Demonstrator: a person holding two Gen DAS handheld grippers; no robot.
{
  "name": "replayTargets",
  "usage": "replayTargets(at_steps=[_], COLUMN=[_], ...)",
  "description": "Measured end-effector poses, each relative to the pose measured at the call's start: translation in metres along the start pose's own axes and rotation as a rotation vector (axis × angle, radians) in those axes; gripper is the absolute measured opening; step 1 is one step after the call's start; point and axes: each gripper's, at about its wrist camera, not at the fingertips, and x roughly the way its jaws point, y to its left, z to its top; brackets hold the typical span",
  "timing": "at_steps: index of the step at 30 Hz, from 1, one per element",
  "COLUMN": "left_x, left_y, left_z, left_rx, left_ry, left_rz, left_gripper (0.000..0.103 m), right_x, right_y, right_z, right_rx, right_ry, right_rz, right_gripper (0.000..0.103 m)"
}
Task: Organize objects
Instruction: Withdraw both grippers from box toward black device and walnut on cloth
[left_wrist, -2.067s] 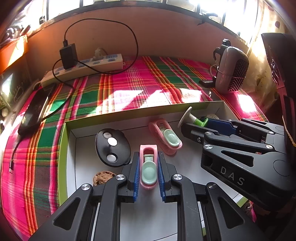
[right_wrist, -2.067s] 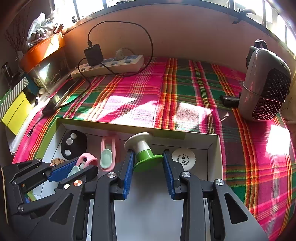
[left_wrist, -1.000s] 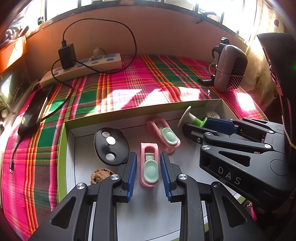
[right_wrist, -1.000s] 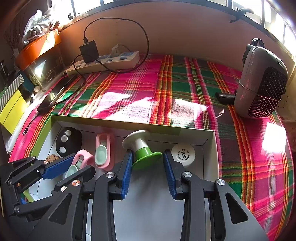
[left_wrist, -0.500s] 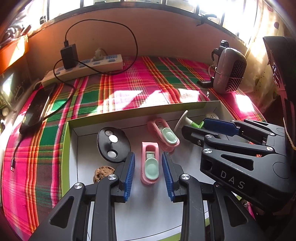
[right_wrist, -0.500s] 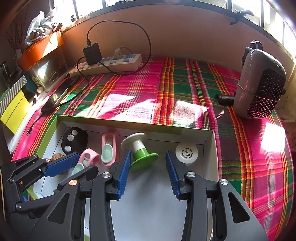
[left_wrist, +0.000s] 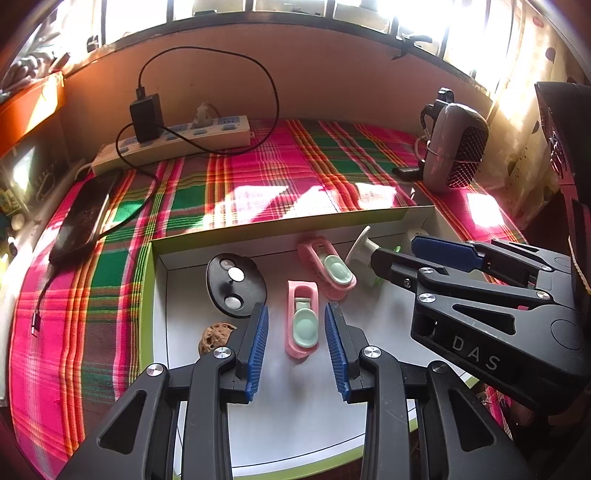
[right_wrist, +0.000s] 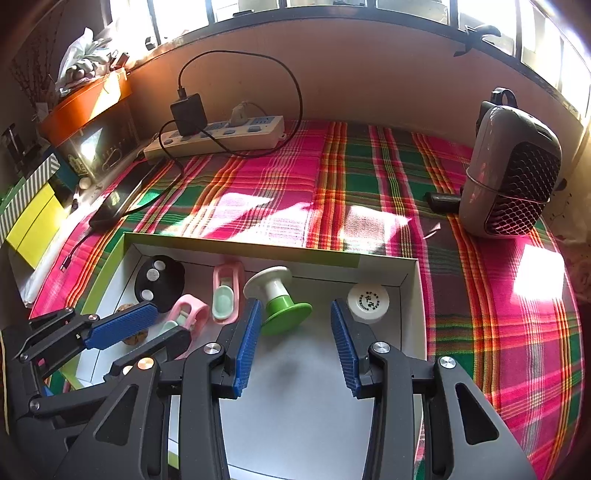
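Closest in, the left gripper hangs over the shallow white cardboard tray with a lime-green rim. Its jaws are opening, and the small pink plastic clip with a mint-green insert lies flat on the tray floor between them, clear of both blue ribbed pads. The clip's long axis runs straight ahead along the fingers, so I'd judge a re-grip would need only a squeeze.

Beside it, the right gripper stands moderately wide and holds nothing; the white-and-green plastic spool rests tilted just past its left fingertip.

Farther back sit a second pink clip, a black oval disc with silver dots and a brown walnut-like ball.

Only the right view shows plainly the white round cap with dark print in the tray's far corner; the left view hides most of it behind the other tool.
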Motion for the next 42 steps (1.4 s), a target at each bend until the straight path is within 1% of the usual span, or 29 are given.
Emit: replayTargets(at_steps=[7,21,29,34,42], left_x=[-0.008,-0.040,-0.056,-0.061,-0.070], left_y=[0.000,-0.007,-0.011,-0.014,-0.014], left_z=[-0.004,-0.014,-0.024,-0.033,-0.048], left_rx=[0.002,0.012,0.015,0.016,-0.001], left_ry=[-0.004,-0.049,-0.068,-0.061,-0.059], left_rz=[0.007,0.014,0.005,0.000,-0.028], left_gripper=[0.030,0.030,0.030,0.030,0.030], right_x=[-0.011,-0.041,-0.062,-0.071,-0.083], right_y=[0.001,-0.004,-0.004,-0.006,-0.014], right_z=[-0.002,-0.016,-0.029,-0.040,-0.058], right_rx=[0.007,0.029,0.032,0.042,0.062], right_ry=[-0.019,-0.065,-0.093,-0.100,-0.106], right_rz=[0.008,0.005,-0.003,-0.010,-0.020], right_gripper=[0.041,0.041,0.041,0.041,0.041])
